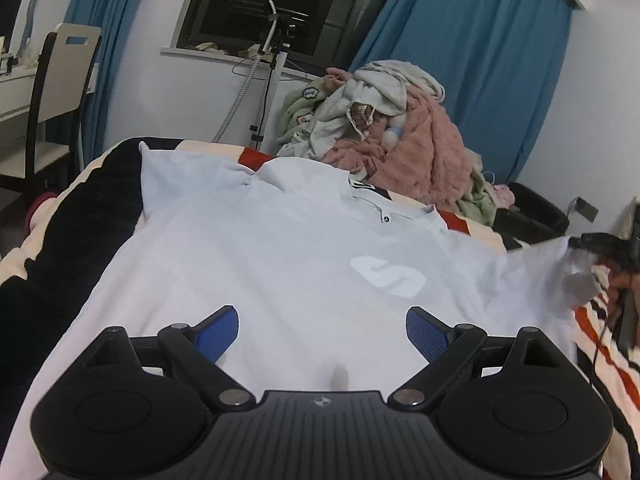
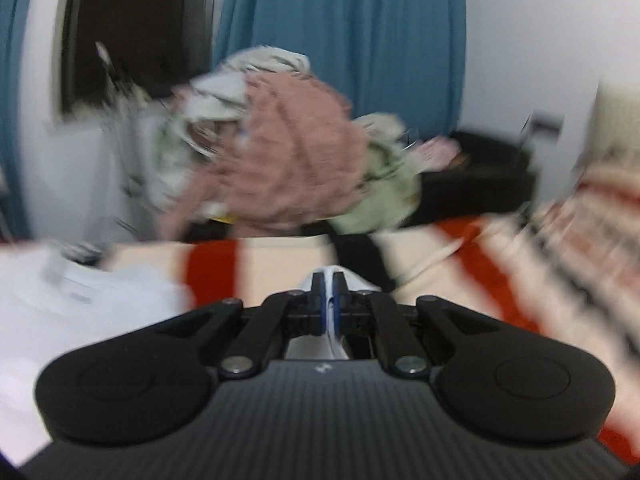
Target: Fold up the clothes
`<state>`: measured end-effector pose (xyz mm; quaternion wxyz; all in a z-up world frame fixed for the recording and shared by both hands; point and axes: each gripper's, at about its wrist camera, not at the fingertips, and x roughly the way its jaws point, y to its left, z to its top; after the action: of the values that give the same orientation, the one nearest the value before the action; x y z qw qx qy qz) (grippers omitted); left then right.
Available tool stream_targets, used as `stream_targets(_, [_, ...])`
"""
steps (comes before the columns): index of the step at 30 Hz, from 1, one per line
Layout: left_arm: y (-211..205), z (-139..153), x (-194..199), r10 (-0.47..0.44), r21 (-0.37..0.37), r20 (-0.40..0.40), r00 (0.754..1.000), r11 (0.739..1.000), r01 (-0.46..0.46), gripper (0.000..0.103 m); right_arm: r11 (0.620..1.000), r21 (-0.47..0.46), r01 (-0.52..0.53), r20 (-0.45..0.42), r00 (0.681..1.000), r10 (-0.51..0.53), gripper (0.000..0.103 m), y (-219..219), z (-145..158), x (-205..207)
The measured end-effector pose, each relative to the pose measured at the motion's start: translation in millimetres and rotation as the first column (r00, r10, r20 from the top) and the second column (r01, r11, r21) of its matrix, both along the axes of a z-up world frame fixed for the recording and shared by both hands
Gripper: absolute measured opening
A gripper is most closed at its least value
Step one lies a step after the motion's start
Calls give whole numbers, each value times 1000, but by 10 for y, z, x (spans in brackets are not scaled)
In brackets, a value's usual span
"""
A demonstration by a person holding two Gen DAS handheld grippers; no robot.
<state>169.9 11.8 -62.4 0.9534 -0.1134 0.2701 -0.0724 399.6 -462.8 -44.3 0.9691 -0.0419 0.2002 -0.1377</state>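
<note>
A pale blue polo shirt (image 1: pixel 280 248) lies face up and spread flat on a bed covered by a striped blanket (image 1: pixel 72 208) in cream, black and red. Its collar points toward the far wall, and a white logo (image 1: pixel 387 276) sits on the chest. The left tool (image 1: pixel 322 334) hovers low over the shirt's lower part, its blue pads spread wide with nothing between them. At the right edge of the left wrist view, the right tool (image 1: pixel 580 242) grips the shirt's sleeve (image 1: pixel 560 268), which is lifted off the blanket and pulled out to the side. In the right wrist view, the right tool (image 2: pixel 329 294) is pressed together on a fold of pale fabric (image 2: pixel 335 344) that passes between the pads; that view is heavily blurred, so the fabric appears to be the sleeve's edge, though its exact part is hard to make out. Beyond the bed stands a heap of clothes (image 1: pixel 384 124) topped with a pink fluffy garment, in front of blue curtains (image 1: pixel 472 72) and a dark window (image 1: pixel 276 0).
</note>
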Motion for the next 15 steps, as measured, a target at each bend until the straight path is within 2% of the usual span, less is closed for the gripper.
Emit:
stream_targets(2, [-22,-19,21,-10,6,-8,1000,1000,10,92,993,-117,34,-68,997,-42,6,-128,-128,187])
stream_targets(4, [-48,-46,49,-8,21,-23,1000,1000,9,92,985,-158,63,-150,985,-87,6,-284,-421,306])
stream_targets(6, [-50,-73,65,-15,13,-31,999,1000,15,92,989,-113,94,-192,975,-114,8,-418,-685,295])
stream_targets(8, [-53,-82,92,-18,14,-30,999,1000,18,92,991,-29,127,-204,970,-130,8,-511,-808,233])
stream_targets(10, [-62,-82,120,-23,18,-24,999,1000,24,92,985,57,163,-227,963,-146,30,-598,-872,163])
stream_targets(11, [-66,-84,129,-27,17,-23,999,999,28,92,981,86,174,-235,960,-150,54,-596,-861,117])
stream_targets(12, [-69,-87,138,-31,15,-22,999,999,32,92,977,112,184,-239,959,-153,65,-584,-847,68])
stream_targets(15, [-89,-122,139,-36,23,-20,999,999,37,92,968,196,154,-198,974,-115,65,-499,-619,-230])
